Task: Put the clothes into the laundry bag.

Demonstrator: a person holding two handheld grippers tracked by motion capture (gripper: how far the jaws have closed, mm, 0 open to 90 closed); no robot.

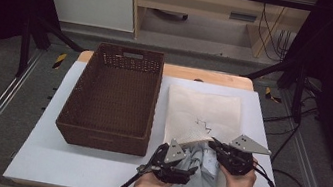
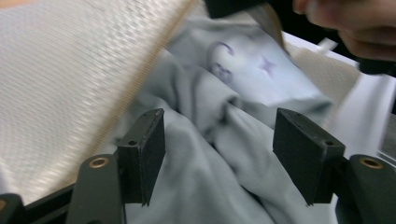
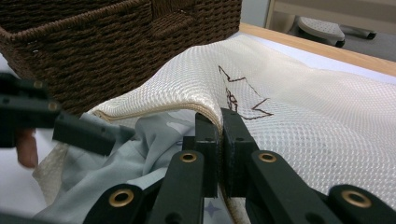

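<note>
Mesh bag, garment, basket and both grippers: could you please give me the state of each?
Mesh bag: mouth edge lifted open.
Grey garment: crumpled, partly inside the bag's mouth.
Wicker basket: upright, empty.
Left gripper: open over the garment.
Right gripper: shut on the bag's edge.

No text can be read; the mesh bag [image 3: 289,116] bears a brown zigzag mark.

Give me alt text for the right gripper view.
The right gripper, jaws shut, pinches the rim of a cream mesh bag and lifts it open over a grey garment. A brown wicker basket stands behind.
</note>
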